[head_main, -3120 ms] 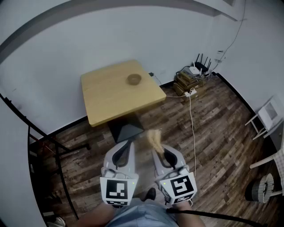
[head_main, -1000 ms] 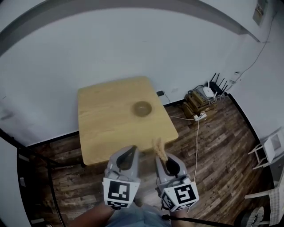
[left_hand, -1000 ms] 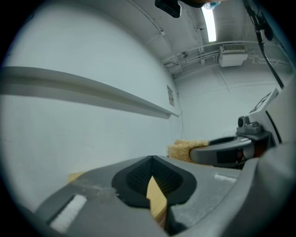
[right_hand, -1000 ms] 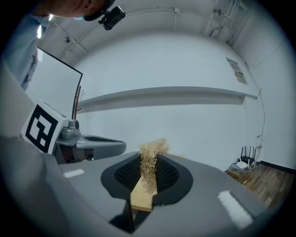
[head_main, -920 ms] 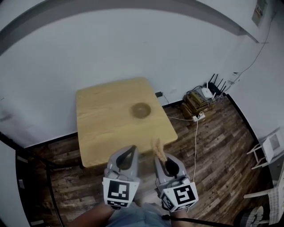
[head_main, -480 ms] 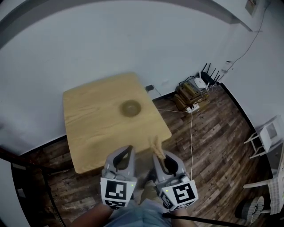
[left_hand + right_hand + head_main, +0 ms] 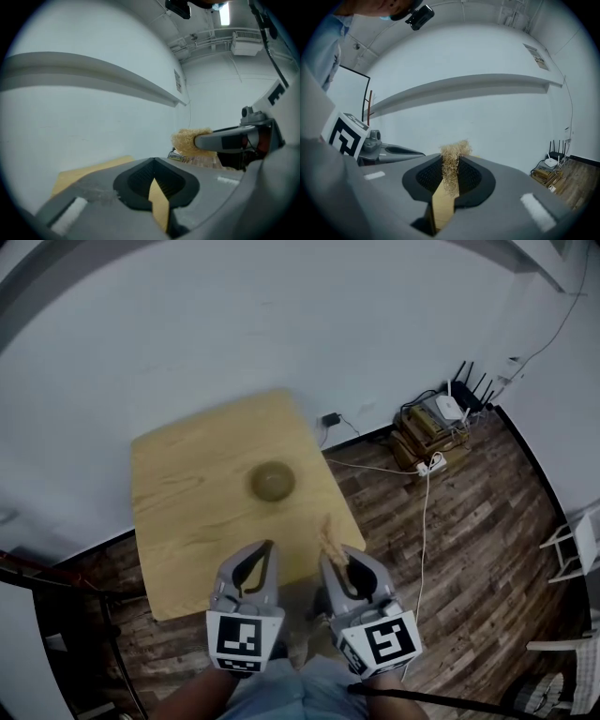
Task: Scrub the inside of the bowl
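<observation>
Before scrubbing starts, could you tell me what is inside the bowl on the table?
The bowl looks empty, only its dark inside showing; too small here to rule out residue.

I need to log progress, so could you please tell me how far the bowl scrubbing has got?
Done: the right gripper is shut on the scrubber. In hand: both grippers hover by the near edge of the table, the left gripper shut and empty. Left: reaching the bowl, alone mid-table, and scrubbing its inside.
</observation>
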`<state>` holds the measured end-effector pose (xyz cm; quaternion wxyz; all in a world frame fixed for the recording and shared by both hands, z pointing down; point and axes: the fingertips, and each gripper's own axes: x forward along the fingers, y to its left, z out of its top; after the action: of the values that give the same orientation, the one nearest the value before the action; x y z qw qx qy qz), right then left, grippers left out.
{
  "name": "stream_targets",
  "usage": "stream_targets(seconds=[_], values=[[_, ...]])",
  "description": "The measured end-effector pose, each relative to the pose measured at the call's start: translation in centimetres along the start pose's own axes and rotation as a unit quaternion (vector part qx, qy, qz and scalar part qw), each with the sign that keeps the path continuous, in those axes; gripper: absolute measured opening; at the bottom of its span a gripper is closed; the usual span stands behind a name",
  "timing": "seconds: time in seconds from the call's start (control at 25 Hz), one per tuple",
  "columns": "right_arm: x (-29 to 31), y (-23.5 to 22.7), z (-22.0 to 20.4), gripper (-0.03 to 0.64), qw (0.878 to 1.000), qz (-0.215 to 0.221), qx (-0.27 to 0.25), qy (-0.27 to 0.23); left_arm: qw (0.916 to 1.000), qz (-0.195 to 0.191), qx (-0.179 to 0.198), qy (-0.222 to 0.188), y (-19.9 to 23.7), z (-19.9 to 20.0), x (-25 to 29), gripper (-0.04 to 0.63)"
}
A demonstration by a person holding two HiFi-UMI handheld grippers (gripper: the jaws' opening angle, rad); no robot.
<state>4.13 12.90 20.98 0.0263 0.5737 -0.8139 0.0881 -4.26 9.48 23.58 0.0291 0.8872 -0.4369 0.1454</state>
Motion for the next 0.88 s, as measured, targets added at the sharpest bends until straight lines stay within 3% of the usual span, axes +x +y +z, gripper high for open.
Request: stream_targets(seconds=[0.48, 0.88], values=[[5.8, -7.7, 2.3, 0.061, 0.995, 0.092, 0.03, -0.005, 0.9967, 0.075, 0.019, 0.025, 0.0, 3.8, 8.2, 0.021], [11.6, -8.8, 4.1, 0.061, 0.989, 0.144, 0.025, -0.01, 0.9885, 0.148, 0.002, 0.029, 4.7, 4.6, 9.5, 0.021]])
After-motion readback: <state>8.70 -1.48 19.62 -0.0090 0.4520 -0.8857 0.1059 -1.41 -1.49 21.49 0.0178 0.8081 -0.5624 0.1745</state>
